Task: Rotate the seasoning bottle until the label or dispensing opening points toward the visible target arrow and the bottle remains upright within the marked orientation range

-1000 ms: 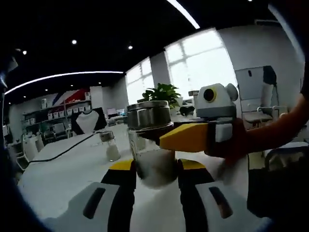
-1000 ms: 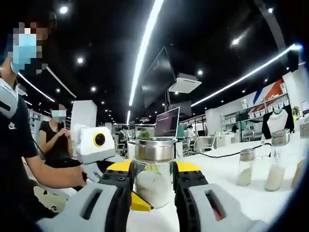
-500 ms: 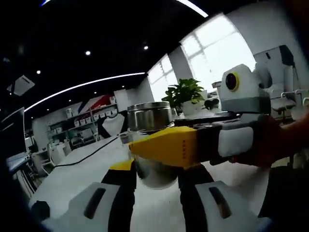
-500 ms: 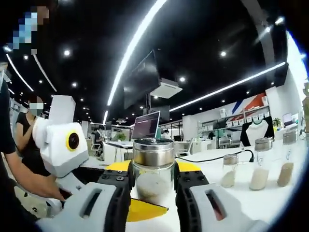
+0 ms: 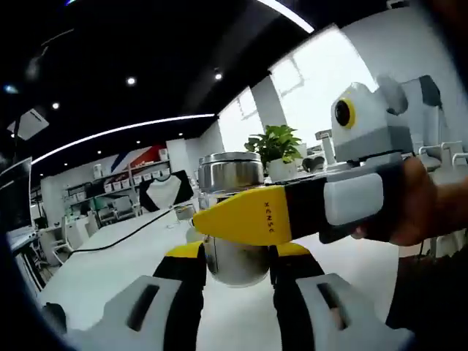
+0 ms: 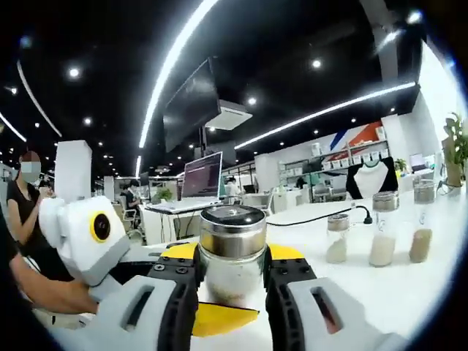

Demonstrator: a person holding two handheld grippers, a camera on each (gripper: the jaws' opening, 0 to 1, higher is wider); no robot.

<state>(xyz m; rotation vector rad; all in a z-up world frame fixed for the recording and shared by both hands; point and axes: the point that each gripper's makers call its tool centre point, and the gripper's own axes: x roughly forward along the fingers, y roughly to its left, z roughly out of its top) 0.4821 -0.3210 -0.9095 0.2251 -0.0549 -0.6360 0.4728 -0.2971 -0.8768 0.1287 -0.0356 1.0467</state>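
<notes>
The seasoning bottle point(image 5: 232, 219) is a glass jar with a steel cap and pale powder, standing upright over the white table point(image 5: 110, 270). My left gripper point(image 5: 238, 256) is shut on its lower body. The right gripper's yellow finger point(image 5: 248, 219) crosses in front of the jar from the right, held by a hand point(image 5: 420, 212). In the right gripper view the bottle point(image 6: 232, 248) sits between the jaws of my right gripper point(image 6: 232, 257), which is shut on it. The left gripper's yellow finger point(image 6: 219, 318) reaches in low from the left.
Three other seasoning jars point(image 6: 336, 238), point(image 6: 382, 228), point(image 6: 422, 223) stand in a row on the table point(image 6: 380, 292) to the right. A black cable point(image 6: 314, 217) runs behind them. A potted plant point(image 5: 274, 142) stands at the far edge. A person point(image 6: 29, 197) sits at the left.
Both views have swung round while the bottle stays held in both grippers. The row of jars has slid left in the right gripper view, and the right gripper looms larger in the left gripper view.
</notes>
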